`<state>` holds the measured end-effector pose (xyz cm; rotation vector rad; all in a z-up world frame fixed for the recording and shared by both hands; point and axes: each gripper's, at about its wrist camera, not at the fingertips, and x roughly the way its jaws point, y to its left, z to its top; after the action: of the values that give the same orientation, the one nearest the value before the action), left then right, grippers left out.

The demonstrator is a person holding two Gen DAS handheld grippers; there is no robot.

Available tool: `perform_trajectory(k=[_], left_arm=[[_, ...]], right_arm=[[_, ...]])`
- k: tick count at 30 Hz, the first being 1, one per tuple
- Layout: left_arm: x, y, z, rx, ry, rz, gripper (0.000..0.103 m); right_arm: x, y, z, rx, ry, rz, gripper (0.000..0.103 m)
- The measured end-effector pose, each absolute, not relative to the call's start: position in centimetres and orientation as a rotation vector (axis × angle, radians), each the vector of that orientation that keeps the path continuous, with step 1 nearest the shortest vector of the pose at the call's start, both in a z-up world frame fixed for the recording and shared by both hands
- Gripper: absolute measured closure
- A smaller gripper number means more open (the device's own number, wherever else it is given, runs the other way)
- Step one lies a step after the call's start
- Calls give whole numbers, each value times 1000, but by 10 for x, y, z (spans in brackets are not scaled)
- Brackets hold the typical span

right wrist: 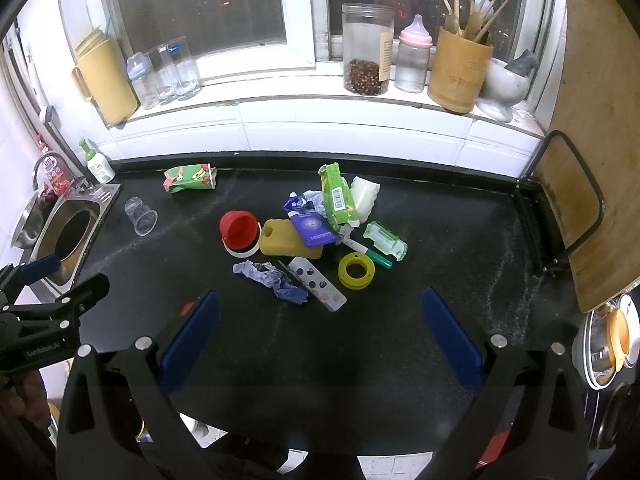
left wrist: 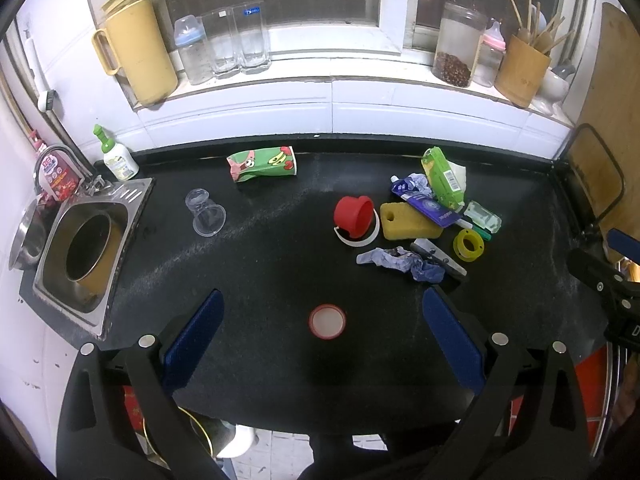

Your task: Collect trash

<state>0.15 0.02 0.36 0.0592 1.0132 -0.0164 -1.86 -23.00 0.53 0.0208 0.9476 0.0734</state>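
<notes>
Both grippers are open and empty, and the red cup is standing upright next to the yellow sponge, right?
Not quite. The red cup is lying on its side, its mouth facing the camera, as the right wrist view shows. The rest holds: it lies next to the yellow sponge, and the left gripper and right gripper are both open and empty.

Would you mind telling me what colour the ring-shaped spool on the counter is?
The spool is translucent yellow, clearest in the right wrist view.
</notes>
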Motion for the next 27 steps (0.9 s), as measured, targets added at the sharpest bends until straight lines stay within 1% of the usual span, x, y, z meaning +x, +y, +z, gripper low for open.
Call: perform_trajectory(k=[13,27], left_arm=[[0,-1,6,59,1016,-14,6],[17,-4,-17,62,1040,-29,6]], right_arm=[[-9,-227,2,22,948,84,6],[2,-230,-2,21,946,101,6]])
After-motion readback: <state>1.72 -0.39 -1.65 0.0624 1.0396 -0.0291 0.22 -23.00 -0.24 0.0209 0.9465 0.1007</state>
